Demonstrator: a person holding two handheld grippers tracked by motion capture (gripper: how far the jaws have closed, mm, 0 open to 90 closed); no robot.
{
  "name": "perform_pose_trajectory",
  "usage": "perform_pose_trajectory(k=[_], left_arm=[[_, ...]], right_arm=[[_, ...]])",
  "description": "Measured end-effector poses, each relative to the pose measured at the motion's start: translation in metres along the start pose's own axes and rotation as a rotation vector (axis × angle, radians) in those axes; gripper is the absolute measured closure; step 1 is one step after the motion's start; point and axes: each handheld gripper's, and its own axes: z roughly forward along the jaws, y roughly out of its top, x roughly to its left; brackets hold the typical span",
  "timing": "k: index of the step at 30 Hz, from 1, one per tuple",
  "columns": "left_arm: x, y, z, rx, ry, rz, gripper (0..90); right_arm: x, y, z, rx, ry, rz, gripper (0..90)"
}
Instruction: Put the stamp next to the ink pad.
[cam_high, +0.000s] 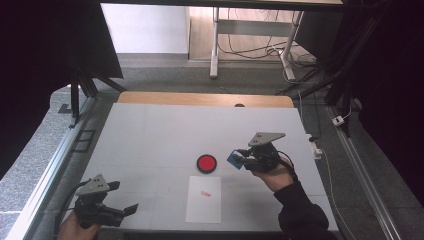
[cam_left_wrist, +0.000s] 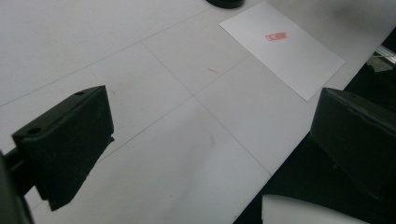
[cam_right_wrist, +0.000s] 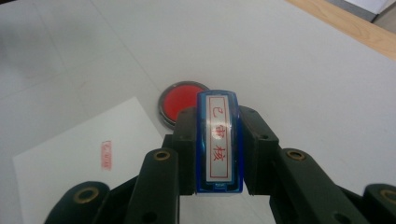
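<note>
Overhead, high view: a white table (cam_high: 150, 130) carries a round red ink pad (cam_high: 206, 163) near its middle and a white sheet of paper (cam_high: 204, 199) just in front of the pad, towards the person.
Paper mark, high view: a small red stamp print (cam_high: 203, 194) sits on the upper half of the sheet.
Right gripper, high view: right gripper (cam_high: 239, 159) is held above the table to the right of the ink pad, its tips pointing left towards the pad, with a blue stamp (cam_high: 234, 159) at its tips.
Left gripper, high view: left gripper (cam_high: 129, 210) is low at the near left corner of the table, well apart from the paper and the pad, tips pointing right.
Left gripper view, jaws: the two black jaws stand wide apart with nothing between them; bare table surface shows in the gap of the left gripper (cam_left_wrist: 205, 140).
Left gripper view, beyond: the sheet of paper (cam_left_wrist: 285, 51) lies ahead at the upper right, its red stamp print (cam_left_wrist: 276, 36) visible; the dark rim of the ink pad (cam_left_wrist: 226, 3) is cut by the top edge.
Right gripper view, jaws: the right gripper (cam_right_wrist: 219, 149) is clamped on the blue stamp (cam_right_wrist: 219, 140), one pad on each long side.
Stamp, right gripper view: its white label with red characters faces the camera, long axis pointing away.
Ink pad, right gripper view: the red ink pad (cam_right_wrist: 180, 103) lies just beyond the stamp's far end, partly hidden by it.
Paper, right gripper view: the sheet (cam_right_wrist: 79, 172) is at the lower left, its red stamp print (cam_right_wrist: 106, 155) clear of the jaws.
</note>
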Motion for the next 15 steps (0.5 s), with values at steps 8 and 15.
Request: perform_pose_trajectory(k=[8,15], left_arm=[[0.0,-0.001,-0.001,-0.004,0.0,-0.005,0.0],[0.0,-0.001,-0.002,-0.002,0.004,-0.006,0.0]], right_arm=[[-0.014,-0.008,-0.003,0.015,-0.062,0.028,69.6],[-0.024,-0.017,-0.003,0.044,-0.112,0.048,69.6]])
